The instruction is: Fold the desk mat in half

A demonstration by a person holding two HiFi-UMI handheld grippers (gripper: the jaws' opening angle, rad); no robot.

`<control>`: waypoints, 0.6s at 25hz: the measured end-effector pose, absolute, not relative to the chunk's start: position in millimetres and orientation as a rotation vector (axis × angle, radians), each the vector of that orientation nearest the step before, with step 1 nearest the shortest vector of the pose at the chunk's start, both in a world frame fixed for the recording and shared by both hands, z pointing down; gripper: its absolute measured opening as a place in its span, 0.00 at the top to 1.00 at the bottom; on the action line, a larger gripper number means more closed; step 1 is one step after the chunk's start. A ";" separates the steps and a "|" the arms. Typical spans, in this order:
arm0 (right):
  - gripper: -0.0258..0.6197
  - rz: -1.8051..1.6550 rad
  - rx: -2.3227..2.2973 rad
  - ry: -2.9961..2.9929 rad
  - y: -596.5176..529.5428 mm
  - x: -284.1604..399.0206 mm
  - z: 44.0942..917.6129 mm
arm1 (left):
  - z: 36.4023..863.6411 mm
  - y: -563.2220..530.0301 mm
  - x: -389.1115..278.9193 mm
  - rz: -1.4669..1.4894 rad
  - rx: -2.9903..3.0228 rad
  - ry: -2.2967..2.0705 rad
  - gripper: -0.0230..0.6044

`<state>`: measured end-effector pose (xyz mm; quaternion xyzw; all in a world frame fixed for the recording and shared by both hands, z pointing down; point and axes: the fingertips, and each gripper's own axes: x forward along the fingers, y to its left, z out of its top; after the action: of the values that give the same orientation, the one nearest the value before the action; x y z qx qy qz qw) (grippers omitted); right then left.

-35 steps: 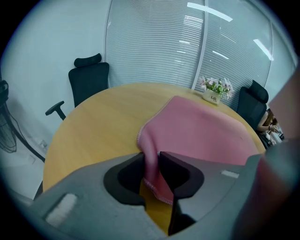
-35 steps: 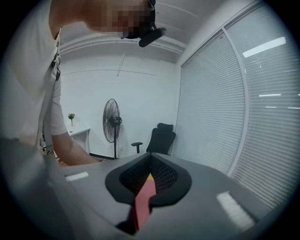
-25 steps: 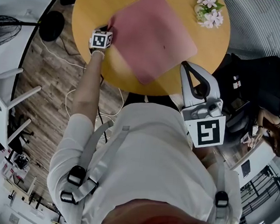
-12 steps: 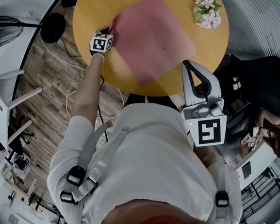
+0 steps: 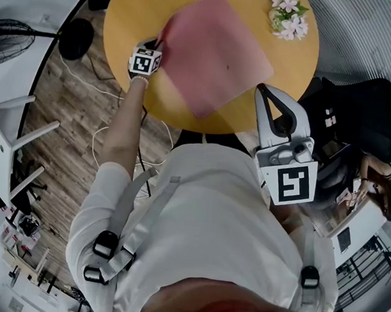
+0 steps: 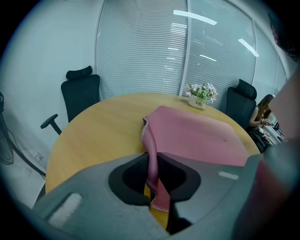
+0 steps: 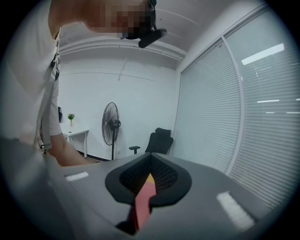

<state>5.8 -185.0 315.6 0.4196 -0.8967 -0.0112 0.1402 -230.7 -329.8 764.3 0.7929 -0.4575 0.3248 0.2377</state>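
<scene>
I should carry the left gripper (image 5: pixel 158 44), just closed on the desk mat (image 5: pixel 218 52) corner, low toward 3 o'clock; right gripper (image 5: pixel 262 90) clenched, empty.

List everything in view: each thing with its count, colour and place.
table: one, round, yellow wood, in front of the person
desk mat: one, pink, lying on the table, one corner lifted
potted flowers: one, pale pink blooms in a white pot, at the table's far edge, off the mat
office chairs: two, black, around the table
fan: one, black, standing off to the table's left
cables: white, on the wooden floor left of the table
seated person: one, at the far right
left tongs: grey, have just been closing, now clamped on the mat's lifted corner
right tongs: grey, shut, holding nothing, near the table's near edge
</scene>
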 end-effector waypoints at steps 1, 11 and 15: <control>0.95 -0.034 1.213 -2.592 -183.9 5.7 315.1 | 763.7 -328.7 -230.2 0.892 2.173 -1.253 0.89; 0.95 -0.037 1.226 -2.596 -173.6 12.1 310.4 | 756.8 -318.3 -216.0 0.916 2.212 -1.235 0.89; 0.95 -0.050 1.229 -2.598 -169.7 13.8 308.1 | 755.0 -314.7 -208.6 0.920 2.235 -1.230 0.89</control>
<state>13.8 -169.7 308.1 0.4239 -0.8957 -0.0172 0.1332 -208.6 -314.7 755.0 0.8051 -0.4430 0.3316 0.2133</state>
